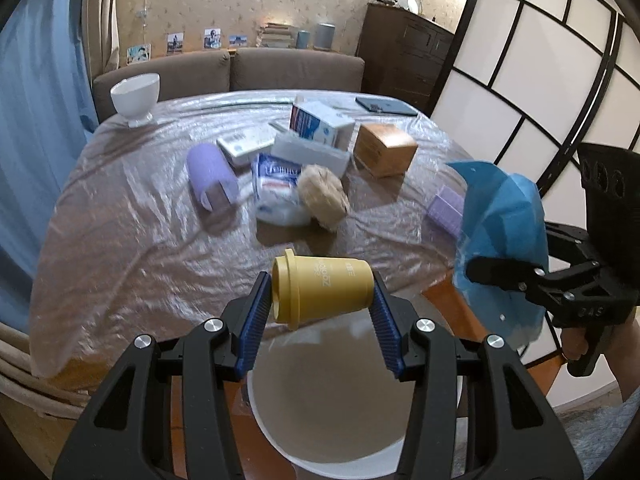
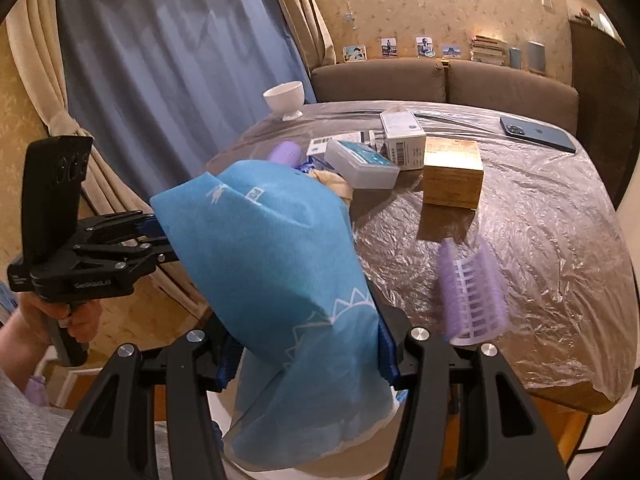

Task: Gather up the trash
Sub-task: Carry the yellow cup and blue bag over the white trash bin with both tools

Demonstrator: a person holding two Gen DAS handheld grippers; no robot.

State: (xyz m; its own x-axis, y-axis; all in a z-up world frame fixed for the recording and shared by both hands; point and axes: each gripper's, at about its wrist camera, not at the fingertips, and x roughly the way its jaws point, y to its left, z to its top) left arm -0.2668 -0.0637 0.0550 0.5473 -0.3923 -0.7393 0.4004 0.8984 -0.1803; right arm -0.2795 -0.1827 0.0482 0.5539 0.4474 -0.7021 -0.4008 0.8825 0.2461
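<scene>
My left gripper (image 1: 322, 292) is shut on a yellow plastic cup (image 1: 320, 290) that lies sideways between the blue pads, lid end to the left. It hangs over the near rim of a white bin (image 1: 344, 466) that stands below the table edge. At the right of the same view, my right gripper (image 1: 480, 272) is shut on a crumpled blue wrapper (image 1: 504, 240). In the right wrist view the blue wrapper (image 2: 272, 280) fills the space between the fingers of the right gripper (image 2: 308, 356). It hides the tips of the left gripper (image 2: 160, 240).
A table under clear plastic film (image 1: 120, 220) carries a purple roll (image 1: 212, 180), a plastic bag (image 1: 276, 188), a paper ball (image 1: 324, 196), white boxes (image 1: 320, 124), a brown box (image 1: 384, 148), a white bowl (image 1: 136, 96) and a phone (image 2: 536, 132). A purple hair roller (image 2: 472, 292) lies near the right gripper.
</scene>
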